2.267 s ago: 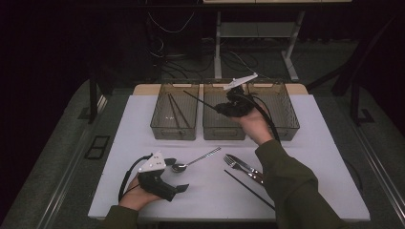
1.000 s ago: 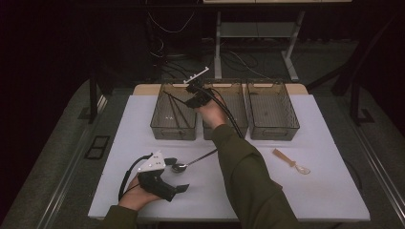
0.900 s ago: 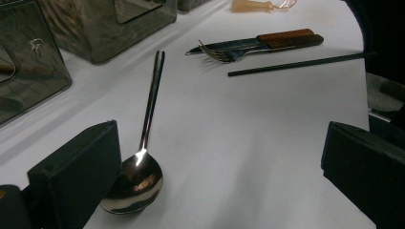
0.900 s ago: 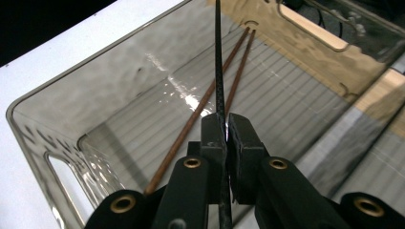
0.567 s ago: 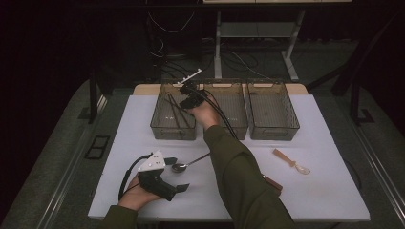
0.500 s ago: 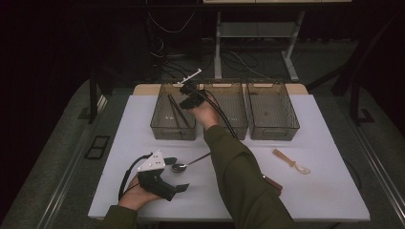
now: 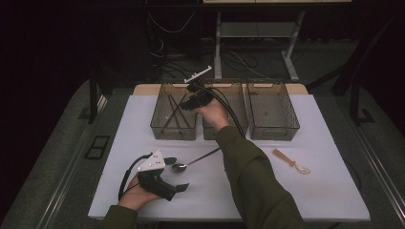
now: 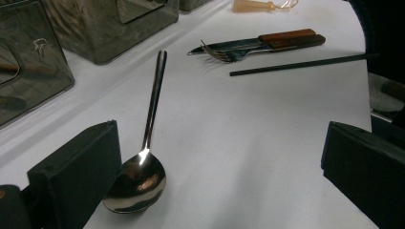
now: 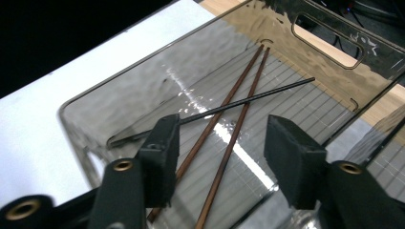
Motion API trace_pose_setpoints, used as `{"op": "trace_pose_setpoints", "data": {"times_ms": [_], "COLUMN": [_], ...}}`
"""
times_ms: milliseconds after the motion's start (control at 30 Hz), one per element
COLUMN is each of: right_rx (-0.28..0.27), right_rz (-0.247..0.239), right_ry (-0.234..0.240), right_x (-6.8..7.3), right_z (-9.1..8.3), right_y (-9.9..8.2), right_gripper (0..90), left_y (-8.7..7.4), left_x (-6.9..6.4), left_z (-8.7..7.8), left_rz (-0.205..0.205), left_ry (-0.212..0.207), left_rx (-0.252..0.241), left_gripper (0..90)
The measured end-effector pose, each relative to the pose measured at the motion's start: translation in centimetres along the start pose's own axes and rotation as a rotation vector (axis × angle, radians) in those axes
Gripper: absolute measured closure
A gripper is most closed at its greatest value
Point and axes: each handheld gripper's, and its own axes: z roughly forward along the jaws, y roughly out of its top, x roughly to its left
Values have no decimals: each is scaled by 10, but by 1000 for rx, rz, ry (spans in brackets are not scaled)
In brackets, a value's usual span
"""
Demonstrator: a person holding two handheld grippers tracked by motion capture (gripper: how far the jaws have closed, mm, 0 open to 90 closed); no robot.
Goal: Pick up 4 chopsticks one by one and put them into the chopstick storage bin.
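Note:
My right gripper (image 7: 188, 102) hovers over the left clear bin (image 7: 157, 126). Its jaws have just been opening and stand open (image 9: 222, 160) with nothing between the pads. Below them a black chopstick (image 9: 248, 100) lies on the bin floor across two brown chopsticks (image 9: 239, 119). My left gripper (image 7: 177, 174) rests open at the table's front left. A metal spoon (image 7: 191, 163) lies with its bowl (image 8: 136, 183) just inside the left jaw, untouched. The left gripper's jaws (image 8: 219, 176) stand wide apart.
Beside the left bin stand a middle bin (image 7: 237, 129) and a right bin (image 7: 272, 133). A fork (image 8: 224, 53), a wooden-handled knife (image 8: 267, 40) and another black chopstick (image 8: 301, 64) lie on the white table. At the right lies a small wooden spoon (image 7: 290, 161).
The right hand has swung from over the middle and right bins to the left bin and lifted slightly there. The left hand and the spoon have stayed put.

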Motion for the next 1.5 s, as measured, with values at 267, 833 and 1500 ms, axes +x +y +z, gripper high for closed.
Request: {"op": "trace_pose_setpoints", "data": {"times_ms": [267,833,1500], "right_rx": [-13,-67,-59], "right_rz": [-44,-73,-44], "right_ry": [58,81,77], "right_x": [-1,-7,-17], "right_z": [-30,-87,-130], "right_y": [-15,-66,-159], "right_gripper": [344,319,352], "left_y": [-1,-2,-2], "left_x": [-1,-1,-1], "left_z": [0,-1,-1], "left_rz": [-9,-19,-17], "left_ry": [4,11,15], "left_rx": [-3,9,12], "left_gripper": [0,0,0]}}
